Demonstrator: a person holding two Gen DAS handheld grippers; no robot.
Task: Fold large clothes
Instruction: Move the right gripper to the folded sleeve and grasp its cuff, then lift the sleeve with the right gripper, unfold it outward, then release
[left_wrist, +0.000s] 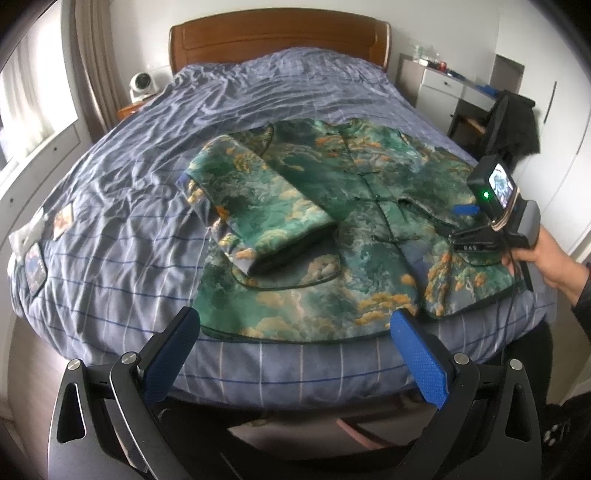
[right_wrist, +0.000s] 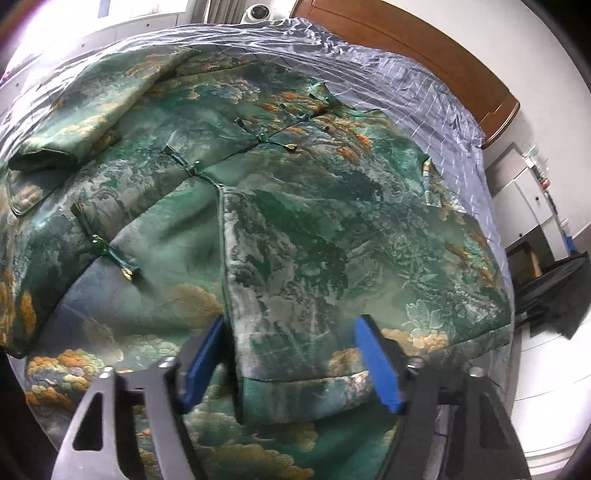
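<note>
Spread left claw (left_wrist: 295, 354) off jacket (left_wrist: 332, 221) hem; right claw (right_wrist: 291, 354) astride folded sleeve (right_wrist: 314, 295) edge, unpinched.

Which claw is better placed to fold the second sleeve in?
Right. The right claw already straddles the sleeve cuff on the jacket; the left claw hangs open, off the jacket's hem.

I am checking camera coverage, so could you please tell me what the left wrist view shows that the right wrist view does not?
Only the left wrist view shows the open left gripper, the person's right hand and small cards on the bed.

Only the right wrist view shows the right gripper straddling the folded sleeve's cuff, pads not yet pressing it.

Both show the green patterned jacket, the other folded sleeve, the blue checked bedsheet and the wooden headboard.
</note>
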